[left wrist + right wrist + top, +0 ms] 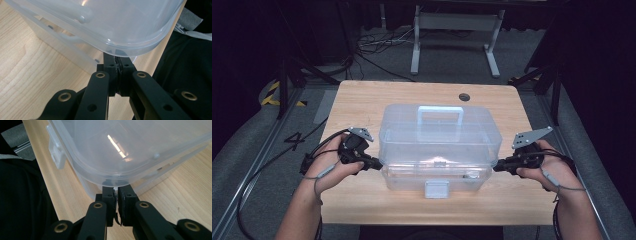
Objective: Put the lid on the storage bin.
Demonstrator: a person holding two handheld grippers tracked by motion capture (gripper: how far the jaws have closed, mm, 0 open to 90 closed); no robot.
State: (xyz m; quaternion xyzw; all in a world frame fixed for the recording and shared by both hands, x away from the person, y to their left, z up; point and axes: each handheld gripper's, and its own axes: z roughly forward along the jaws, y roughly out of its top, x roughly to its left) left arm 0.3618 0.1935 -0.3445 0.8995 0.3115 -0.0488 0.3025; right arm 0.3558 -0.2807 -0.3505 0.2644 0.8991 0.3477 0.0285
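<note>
A clear plastic storage box (439, 145) with a lid, a top handle (440, 116) and a front latch (436, 189) stands in the middle of the wooden table (362, 100). My left gripper (379, 164) is at the box's left end, level, with its tips tucked under the lid's rim. In the left gripper view the jaws stand together, the left gripper (118, 61) running under the box (120, 25). My right gripper (497, 167) meets the right end the same way. In the right gripper view a hairline gap shows between its jaws, and the right gripper (115, 188) ends beneath the box (130, 147).
A round cable hole (464, 96) sits near the table's far right edge. Behind the table a grey stand (457, 30) and loose cables (377, 42) are on the floor. The front latch (56, 152) shows at the left of the right gripper view.
</note>
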